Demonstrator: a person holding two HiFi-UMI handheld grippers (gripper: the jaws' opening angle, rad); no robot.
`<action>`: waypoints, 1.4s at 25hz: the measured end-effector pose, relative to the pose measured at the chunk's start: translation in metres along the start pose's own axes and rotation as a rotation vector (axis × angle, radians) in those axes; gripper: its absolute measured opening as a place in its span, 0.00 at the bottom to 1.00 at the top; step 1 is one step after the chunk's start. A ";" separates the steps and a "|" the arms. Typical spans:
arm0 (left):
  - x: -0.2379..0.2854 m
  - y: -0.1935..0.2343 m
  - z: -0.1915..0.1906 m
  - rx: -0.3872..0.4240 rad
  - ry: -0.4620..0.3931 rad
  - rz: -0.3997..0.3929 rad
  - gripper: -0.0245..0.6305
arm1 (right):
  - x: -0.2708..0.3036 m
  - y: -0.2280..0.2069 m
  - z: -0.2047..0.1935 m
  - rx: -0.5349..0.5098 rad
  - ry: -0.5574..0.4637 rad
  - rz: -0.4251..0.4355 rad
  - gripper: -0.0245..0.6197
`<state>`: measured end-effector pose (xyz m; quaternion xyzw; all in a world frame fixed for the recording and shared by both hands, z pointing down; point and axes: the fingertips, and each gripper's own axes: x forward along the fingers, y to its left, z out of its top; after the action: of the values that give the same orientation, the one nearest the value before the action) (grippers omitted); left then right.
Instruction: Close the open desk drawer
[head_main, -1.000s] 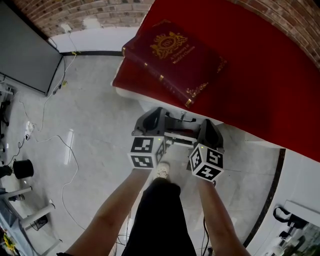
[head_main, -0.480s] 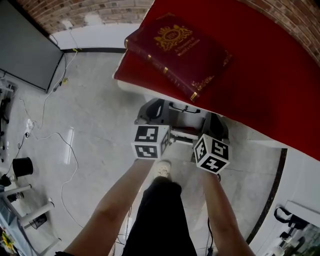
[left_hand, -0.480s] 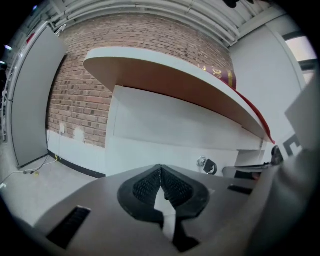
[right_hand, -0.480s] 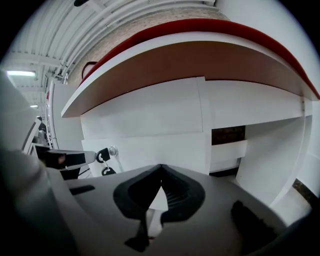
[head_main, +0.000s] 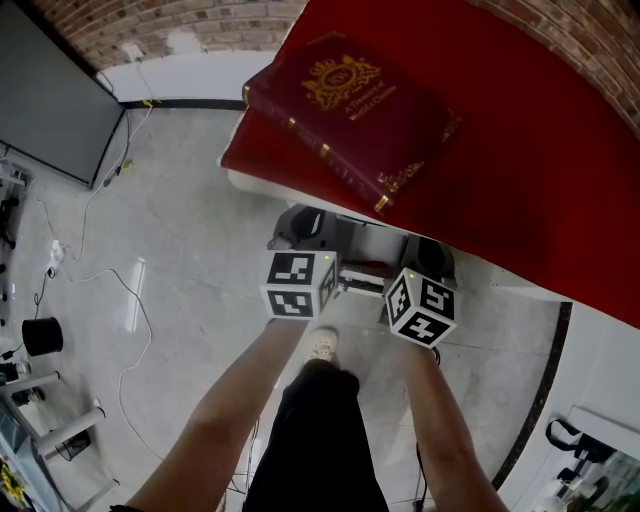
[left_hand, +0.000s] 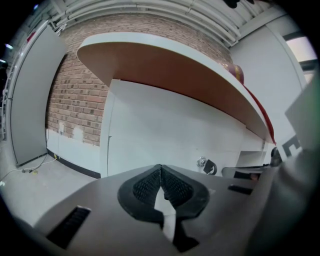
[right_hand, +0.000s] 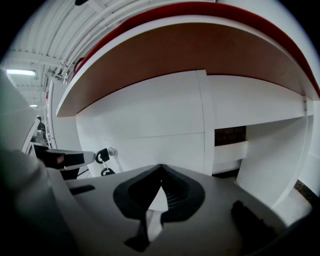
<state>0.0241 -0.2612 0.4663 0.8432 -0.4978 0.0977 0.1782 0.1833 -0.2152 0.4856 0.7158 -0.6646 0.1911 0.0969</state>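
Observation:
A white desk (head_main: 258, 187) under a red cloth (head_main: 540, 150) is seen from above. Between my two grippers a short stretch of the drawer (head_main: 366, 275) sticks out below the desk edge. My left gripper (head_main: 297, 226) and right gripper (head_main: 432, 254) are both shut and empty, their tips at or under the desk edge. In the left gripper view the shut gripper (left_hand: 160, 168) faces the white desk front (left_hand: 150, 130), with a keyed lock (left_hand: 204, 164) to the right. The shut right gripper (right_hand: 160, 168) faces a white panel (right_hand: 150, 125); a lock with keys (right_hand: 105, 155) is at left, a dark gap (right_hand: 229, 135) at right.
A large red book (head_main: 350, 110) lies on the cloth near the desk edge. The person's legs and a shoe (head_main: 322, 343) stand on the grey floor right behind the grippers. A dark panel (head_main: 50, 100) and loose cables (head_main: 110, 290) are at the left.
Both grippers have moved forward toward the desk, and less of the drawer shows between them than a second ago. Since half a second ago little has shifted.

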 end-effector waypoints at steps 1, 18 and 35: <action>0.002 0.001 0.001 -0.005 0.002 0.006 0.05 | 0.002 0.000 0.001 0.003 0.002 0.002 0.05; -0.002 -0.001 -0.002 0.034 -0.038 -0.016 0.05 | 0.003 0.004 -0.001 0.000 -0.023 0.011 0.05; -0.101 -0.067 0.031 0.032 -0.057 -0.118 0.05 | -0.103 0.025 0.035 0.121 -0.080 0.005 0.05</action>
<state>0.0332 -0.1627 0.3893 0.8763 -0.4504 0.0708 0.1558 0.1590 -0.1373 0.4095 0.7259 -0.6569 0.2023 0.0265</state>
